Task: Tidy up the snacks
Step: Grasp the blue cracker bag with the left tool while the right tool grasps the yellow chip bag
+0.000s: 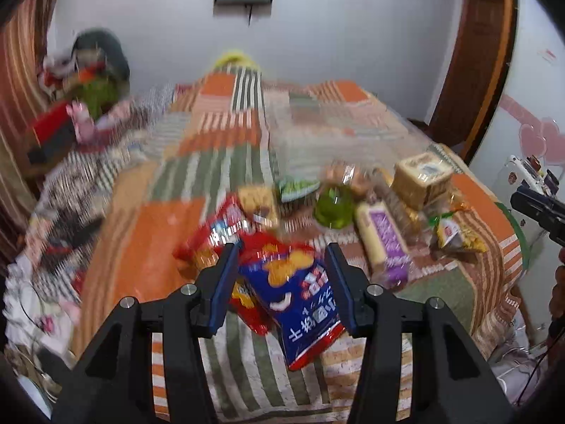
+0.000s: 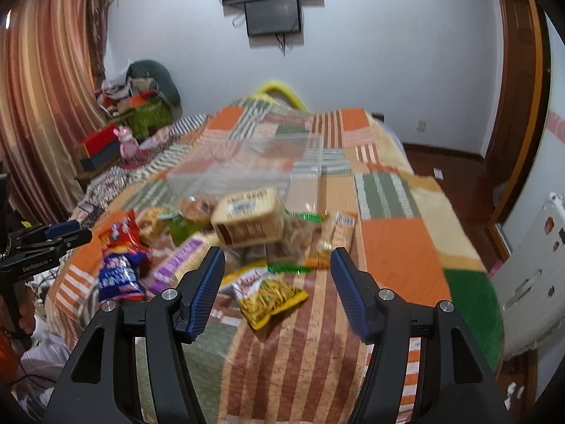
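— Nearest the lens, what shows?
— Left gripper, jaws apart, hanging over the blue snack bag, which lies flat between the two fingers, clamped by neither. Right gripper likewise stands spread wide with nothing held.
— And the biggest thing beneath them?
— Patchwork bedspread under both. Ahead of the right gripper, well beyond the snacks, sits a clear plastic box, blurred.
— Next down in size?
— Tan bread-like block pack, straight ahead of the right gripper, resting atop the pile. Left of that gripper lies the purple-labelled pack; the same pack is just right of the left gripper.
— Smaller ones?
— Red chip bag, ahead-left of the left gripper, touching the blue one. Yellow stick-snack bag lies between the right gripper's fingers, near its left one. Green jelly cup sits ahead of the left gripper.
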A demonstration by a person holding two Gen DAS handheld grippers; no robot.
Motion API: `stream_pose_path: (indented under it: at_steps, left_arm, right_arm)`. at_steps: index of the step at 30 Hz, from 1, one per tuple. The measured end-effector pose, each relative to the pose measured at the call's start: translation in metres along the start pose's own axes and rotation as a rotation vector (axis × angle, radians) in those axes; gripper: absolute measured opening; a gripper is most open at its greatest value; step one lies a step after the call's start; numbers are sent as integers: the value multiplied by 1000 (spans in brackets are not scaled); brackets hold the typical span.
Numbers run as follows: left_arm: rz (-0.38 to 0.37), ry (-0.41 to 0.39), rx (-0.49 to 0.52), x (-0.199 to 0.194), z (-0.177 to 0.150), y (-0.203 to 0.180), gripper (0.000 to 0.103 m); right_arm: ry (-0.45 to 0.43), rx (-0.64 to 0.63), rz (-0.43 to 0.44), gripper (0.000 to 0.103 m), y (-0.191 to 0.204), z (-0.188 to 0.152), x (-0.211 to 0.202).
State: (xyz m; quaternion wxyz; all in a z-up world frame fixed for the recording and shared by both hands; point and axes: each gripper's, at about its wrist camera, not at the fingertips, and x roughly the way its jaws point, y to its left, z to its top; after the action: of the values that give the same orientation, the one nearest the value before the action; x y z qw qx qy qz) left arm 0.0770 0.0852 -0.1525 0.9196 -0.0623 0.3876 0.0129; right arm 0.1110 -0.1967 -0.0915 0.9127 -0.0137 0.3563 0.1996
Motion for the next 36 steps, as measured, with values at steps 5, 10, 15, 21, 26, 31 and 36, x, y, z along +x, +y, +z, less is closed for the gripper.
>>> stream_pose_path:
  at_steps: [5,10,15,21,26,31,36]
  left_arm:
    - [-21,98,1,28,-14,-5,51]
    - [-38,159,-24,48,-19,-7,69]
    - [-76,196,-68,63,-26,-4,88]
    - [-96,205,-62,77,-26,-14,91]
    - [-45,207,-11,90,-22,-27,91]
    - [-32,183,16,90,-22,-30,86]
    - [-54,160,50,79,-23,-33,67]
  right_arm:
    - [77,25,23,59,-6,-6,22]
    - [142,43,59,59,-5,-9,44]
    - [196,57,86,67,-3,-12,62]
    - [217,22,81,83,6,-14,72]
    - [236,1,58,85,7,-15,81]
    - [230,-42,14,75,12,-14,85]
    - [196,-69,17,51,15,-10,77]
